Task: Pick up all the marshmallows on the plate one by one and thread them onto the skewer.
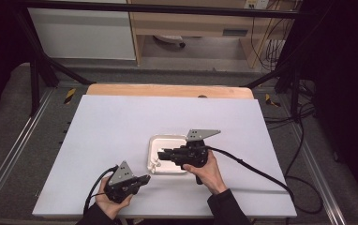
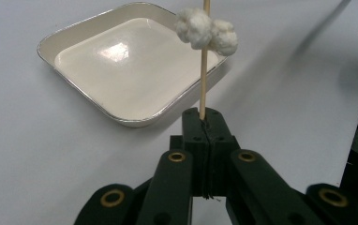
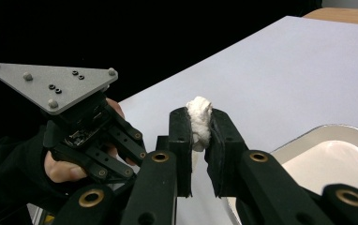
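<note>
My left gripper [image 2: 204,117] is shut on the lower end of a thin wooden skewer [image 2: 204,79]. The skewer stands up from the jaws and carries two white fluffy lumps [image 2: 206,29] near its top. My right gripper [image 3: 199,117] is shut on another white lump [image 3: 198,110], which is squeezed between its pads. In the high view the left gripper [image 1: 144,179] sits near the table's front. The right gripper [image 1: 163,153] hovers over the left part of a white square tray [image 1: 167,138]. The skewered lumps [image 1: 157,164] hang at the tray's front left corner.
The tray [image 2: 74,33] lies on a white table sheet [image 1: 121,122] with bare sheet all round it. A wooden strip [image 1: 167,90] runs along the far edge. Black frame bars and cables [image 1: 280,61] stand beyond the table. The right gripper's cable [image 1: 257,171] trails right.
</note>
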Motion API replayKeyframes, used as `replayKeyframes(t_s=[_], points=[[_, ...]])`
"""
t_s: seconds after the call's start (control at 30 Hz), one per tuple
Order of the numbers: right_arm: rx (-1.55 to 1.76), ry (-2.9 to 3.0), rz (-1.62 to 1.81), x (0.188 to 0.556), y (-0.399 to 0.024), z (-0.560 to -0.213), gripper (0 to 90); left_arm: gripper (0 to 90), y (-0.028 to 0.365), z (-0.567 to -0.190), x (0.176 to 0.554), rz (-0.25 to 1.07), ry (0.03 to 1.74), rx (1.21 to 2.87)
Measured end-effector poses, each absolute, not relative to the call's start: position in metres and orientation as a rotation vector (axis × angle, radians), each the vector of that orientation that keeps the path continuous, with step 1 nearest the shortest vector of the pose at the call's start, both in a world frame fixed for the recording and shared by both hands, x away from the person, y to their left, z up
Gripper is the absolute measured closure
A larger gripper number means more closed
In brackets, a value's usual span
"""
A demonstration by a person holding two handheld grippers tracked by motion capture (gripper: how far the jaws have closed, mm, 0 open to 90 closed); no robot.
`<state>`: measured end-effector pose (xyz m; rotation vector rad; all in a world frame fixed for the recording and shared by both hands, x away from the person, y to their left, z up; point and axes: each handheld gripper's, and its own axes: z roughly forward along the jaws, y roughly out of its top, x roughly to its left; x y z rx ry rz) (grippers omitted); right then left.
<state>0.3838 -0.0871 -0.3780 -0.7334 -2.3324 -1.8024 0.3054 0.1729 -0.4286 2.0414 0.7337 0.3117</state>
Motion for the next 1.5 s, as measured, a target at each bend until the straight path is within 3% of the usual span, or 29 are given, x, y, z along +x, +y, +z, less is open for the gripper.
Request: replayKeyframes(t_s=[1.2, 1.33, 1.5], points=[[-0.692, -2.361, -1.756, 0.382, -0.081, -0.389, 80.6, 89.1, 0.171, -0.424, 0.308, 0.311, 0.718, 2.02], [-0.709, -2.357, -1.767, 0.382, -0.083, -0.386, 76.6, 89.1, 0.172, -0.423, 0.307, 0.313, 0.715, 2.006], [-0.742, -2.386, -1.795, 0.381, -0.087, -0.379, 63.5, 89.1, 0.176, -0.425, 0.31, 0.312, 0.752, 2.0]])
